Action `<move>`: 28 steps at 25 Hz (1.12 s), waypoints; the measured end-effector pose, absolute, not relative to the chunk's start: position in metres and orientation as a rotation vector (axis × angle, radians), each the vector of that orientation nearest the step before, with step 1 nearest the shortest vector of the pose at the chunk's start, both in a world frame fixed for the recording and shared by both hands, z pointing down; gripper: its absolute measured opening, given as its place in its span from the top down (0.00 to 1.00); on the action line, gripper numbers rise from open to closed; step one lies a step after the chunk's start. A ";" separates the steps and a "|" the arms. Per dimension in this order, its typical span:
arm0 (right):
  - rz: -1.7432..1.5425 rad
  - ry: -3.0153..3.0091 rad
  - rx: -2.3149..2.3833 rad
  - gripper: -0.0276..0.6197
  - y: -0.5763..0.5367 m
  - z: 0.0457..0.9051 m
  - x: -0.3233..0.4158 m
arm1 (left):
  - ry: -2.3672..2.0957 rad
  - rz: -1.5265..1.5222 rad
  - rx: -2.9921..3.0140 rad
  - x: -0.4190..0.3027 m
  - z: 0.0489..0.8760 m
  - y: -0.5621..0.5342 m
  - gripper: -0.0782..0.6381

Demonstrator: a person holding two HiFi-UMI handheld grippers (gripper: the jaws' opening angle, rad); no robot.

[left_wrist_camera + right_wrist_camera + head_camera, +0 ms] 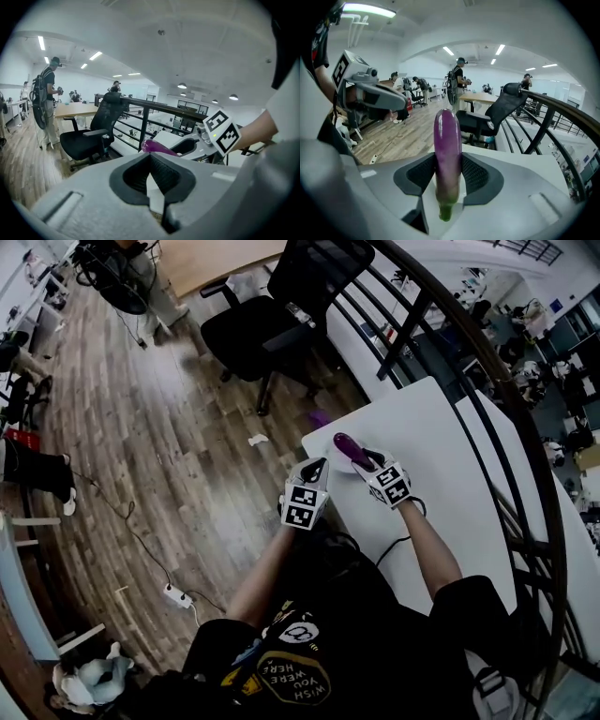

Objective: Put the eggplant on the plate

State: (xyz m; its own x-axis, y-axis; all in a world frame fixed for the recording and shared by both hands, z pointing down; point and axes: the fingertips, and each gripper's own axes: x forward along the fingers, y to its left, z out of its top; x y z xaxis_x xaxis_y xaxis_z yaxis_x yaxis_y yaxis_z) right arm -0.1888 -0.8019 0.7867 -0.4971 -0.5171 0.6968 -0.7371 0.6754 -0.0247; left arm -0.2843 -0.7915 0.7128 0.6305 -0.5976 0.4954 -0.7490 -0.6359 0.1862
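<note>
A long purple eggplant (448, 150) with a green stem end stands between the pads of my right gripper (449, 176), which is shut on it. In the head view the eggplant (351, 448) hangs over the near left corner of the white table (441, 474), above a pale round shape that looks like the plate (339, 466). My left gripper (316, 468) hovers just left of it at the table's edge. Its pads meet with nothing between them (151, 174). From the left gripper view I see the eggplant (158, 147) and the right gripper's marker cube (222, 131) ahead.
A black office chair (281, 306) stands on the wooden floor beyond the table. A dark curved railing (511, 427) runs along the table's right side. A power strip (176, 596) and cable lie on the floor at the left. People stand far off.
</note>
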 end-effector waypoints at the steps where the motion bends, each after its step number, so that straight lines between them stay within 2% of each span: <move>1: 0.432 -2.182 0.939 0.68 -0.803 0.798 -0.187 | -1.069 0.566 2.469 -0.287 0.717 -0.791 0.88; 8: 0.458 -1.976 0.813 0.68 -0.814 0.863 -0.182 | -1.041 0.610 2.436 -0.301 0.738 -0.798 0.88; 16: 0.454 -1.852 0.738 0.67 -0.813 0.888 -0.185 | -1.012 0.617 2.427 -0.315 0.741 -0.799 0.88; 18: 0.469 -1.866 0.768 0.62 -0.814 0.885 -0.183 | -1.005 0.614 2.430 -0.315 0.738 -0.798 0.88; 22: 0.535 -1.971 0.938 0.60 -0.814 0.855 -0.184 | -0.992 0.589 2.446 -0.314 0.734 -0.795 0.88; 25: 0.623 -2.123 1.129 0.61 -0.812 0.801 -0.191 | -0.993 0.544 2.452 -0.308 0.719 -0.793 0.88; 26: 0.636 -2.180 1.198 0.62 -0.809 0.780 -0.193 | -0.991 0.530 2.467 -0.305 0.711 -0.791 0.88; 28: 0.621 -2.281 1.338 0.72 -0.800 0.735 -0.195 | -0.985 0.505 2.510 -0.298 0.693 -0.785 0.88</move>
State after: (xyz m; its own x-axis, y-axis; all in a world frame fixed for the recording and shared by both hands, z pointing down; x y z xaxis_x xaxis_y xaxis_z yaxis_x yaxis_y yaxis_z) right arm -0.1953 -0.8001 0.7350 -0.4474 -0.6958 0.5619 -0.8846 0.4367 -0.1636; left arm -0.2977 -0.7849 0.6932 0.6870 -0.5601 0.4629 -0.7029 -0.6737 0.2281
